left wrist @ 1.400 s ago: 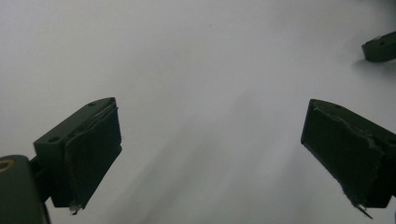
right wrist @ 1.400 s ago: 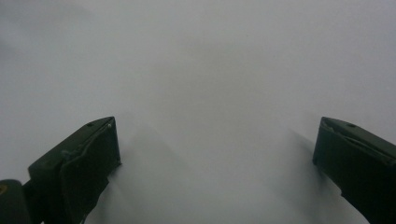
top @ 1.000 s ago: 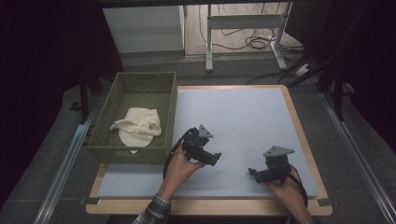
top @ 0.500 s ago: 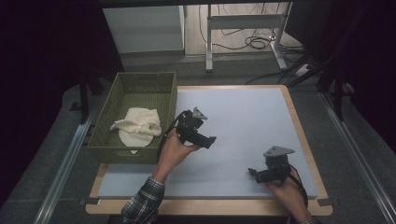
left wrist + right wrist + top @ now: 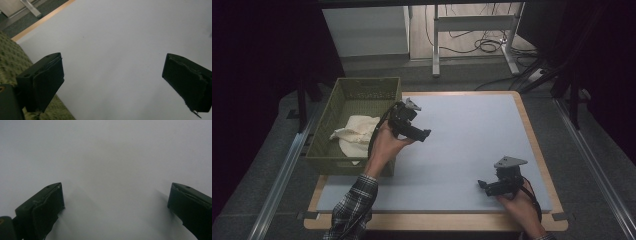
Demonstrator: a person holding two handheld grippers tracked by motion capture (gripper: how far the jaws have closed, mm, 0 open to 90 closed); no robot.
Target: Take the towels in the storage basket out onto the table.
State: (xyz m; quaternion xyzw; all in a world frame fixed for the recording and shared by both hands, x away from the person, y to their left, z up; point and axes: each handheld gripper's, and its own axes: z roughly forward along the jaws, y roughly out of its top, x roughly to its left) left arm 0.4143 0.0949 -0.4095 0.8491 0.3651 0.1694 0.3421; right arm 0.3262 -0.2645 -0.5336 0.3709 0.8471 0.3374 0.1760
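Observation:
My left gripper [image 5: 426, 134] is raised above the pale blue mat [image 5: 472, 130], just right of the green basket [image 5: 330, 159], its jaws pointing right. In the left gripper view my left gripper [image 5: 113, 82] is open, with only mat between the black pads. A cream cloth [image 5: 354, 135] lies crumpled in the basket. My right gripper [image 5: 482, 184] rests low near the mat's front right, jaws pointing left. In the right gripper view my right gripper [image 5: 115, 207] is open, nothing between its pads.
The mat lies on a wooden table [image 5: 532, 125] with a rim around it. The basket's green wall [image 5: 7, 57] sits close to the left jaw. Metal rails [image 5: 282, 175] run along both sides of the table. A desk frame and cables [image 5: 482, 45] stand beyond the far edge.
My left gripper has risen and moved back and to the left, toward the basket's right wall. The right gripper has stayed in place.

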